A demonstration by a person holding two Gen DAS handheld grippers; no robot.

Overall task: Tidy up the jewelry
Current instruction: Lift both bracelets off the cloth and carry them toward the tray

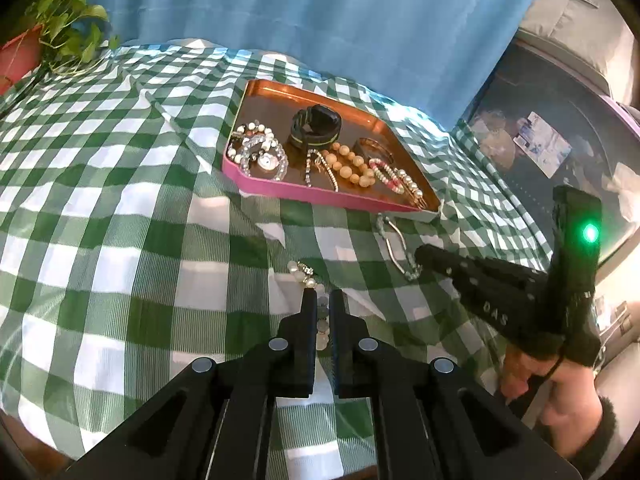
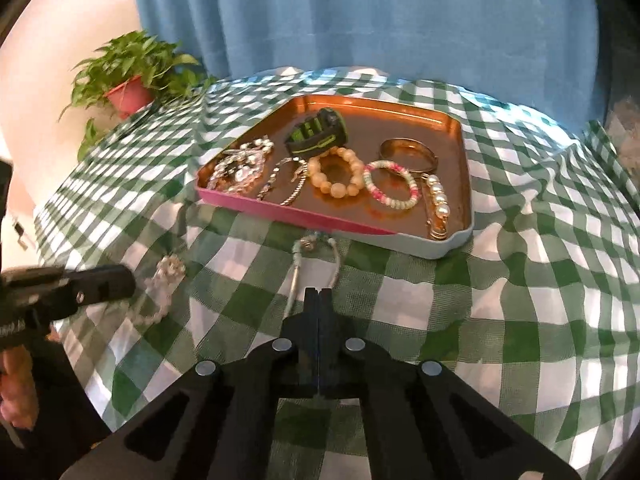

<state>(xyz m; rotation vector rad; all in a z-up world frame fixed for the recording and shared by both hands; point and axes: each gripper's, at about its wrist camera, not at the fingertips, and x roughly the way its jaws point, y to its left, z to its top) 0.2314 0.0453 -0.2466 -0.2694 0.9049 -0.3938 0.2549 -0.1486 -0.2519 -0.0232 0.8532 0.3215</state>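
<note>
A pearl bracelet [image 1: 298,270] [image 2: 168,276] lies on the green checked cloth, and my left gripper [image 1: 322,300] [image 2: 130,280] is shut on its near beads. To its right lies a thin silver bracelet [image 1: 394,240] [image 2: 308,245], just in front of the pink-walled tray [image 1: 320,198] [image 2: 300,212]. My right gripper [image 2: 319,292] [image 1: 418,254] is shut, with its tips down at the near end of that silver bracelet. The fingers hide whether the wire is pinched. The tray holds several bracelets, a watch, a black and green band and a gold bangle.
A potted plant [image 1: 20,56] [image 2: 128,96] stands at the far left corner. A blue curtain [image 2: 360,12] hangs behind the table. The cloth [image 2: 520,280] is wrinkled and drops off at the right. A person's hand [image 1: 560,400] holds the right gripper.
</note>
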